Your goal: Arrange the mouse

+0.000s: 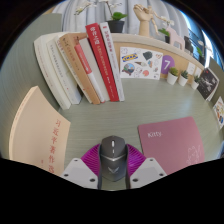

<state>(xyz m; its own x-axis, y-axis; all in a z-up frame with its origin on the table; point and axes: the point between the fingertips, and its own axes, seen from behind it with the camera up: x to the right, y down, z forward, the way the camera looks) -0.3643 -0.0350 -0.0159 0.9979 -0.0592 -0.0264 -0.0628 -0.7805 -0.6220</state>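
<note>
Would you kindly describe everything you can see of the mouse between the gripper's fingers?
The mouse is grey with a darker centre strip that seems to hold a scroll wheel, and looks like smooth plastic. It lies lengthwise between the gripper fingers, their magenta pads at either flank, seemingly pressed to it. It sits just above the pale green table, front pointing toward the books.

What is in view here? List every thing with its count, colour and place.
mouse: one, grey and black, between the fingers, pressed by both pads
notebook: one, pink, on the table just right of the mouse
tan book: one, beige with red print, lying left of the mouse
upright books: a row, count unclear, white, tan and red, standing beyond the mouse
small potted plants: a few, green in white pots, far right by the wall
table: one, pale green-grey
gripper: one, white fingers with magenta pads, closed on the mouse
</note>
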